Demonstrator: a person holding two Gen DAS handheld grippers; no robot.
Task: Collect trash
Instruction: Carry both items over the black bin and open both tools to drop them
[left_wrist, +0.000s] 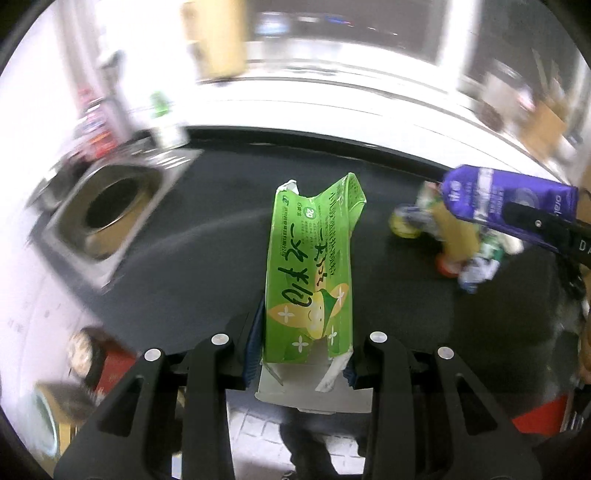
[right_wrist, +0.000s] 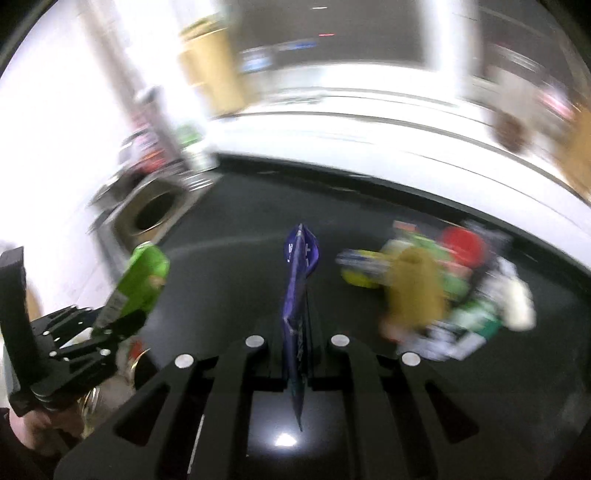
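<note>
Left hand-held gripper (left_wrist: 304, 354) part-open, jaws clamped on torn green carton (left_wrist: 310, 273), lifted above dark table (left_wrist: 221, 240). Right hand-held gripper (right_wrist: 297, 332) nearly closed, pinching flat purple wrapper (right_wrist: 297, 295). Trash pile (right_wrist: 436, 291) on table, right; round steel bin opening (left_wrist: 110, 214) left.

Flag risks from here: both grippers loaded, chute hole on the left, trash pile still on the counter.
1. The left gripper holds only the torn bottom end of the green carton; it could tear or pivot out.
2. The right gripper pinches the flat purple pouch by its thin edge; it might slip.
3. Both loads heading for one round disposal hole may collide.
</note>
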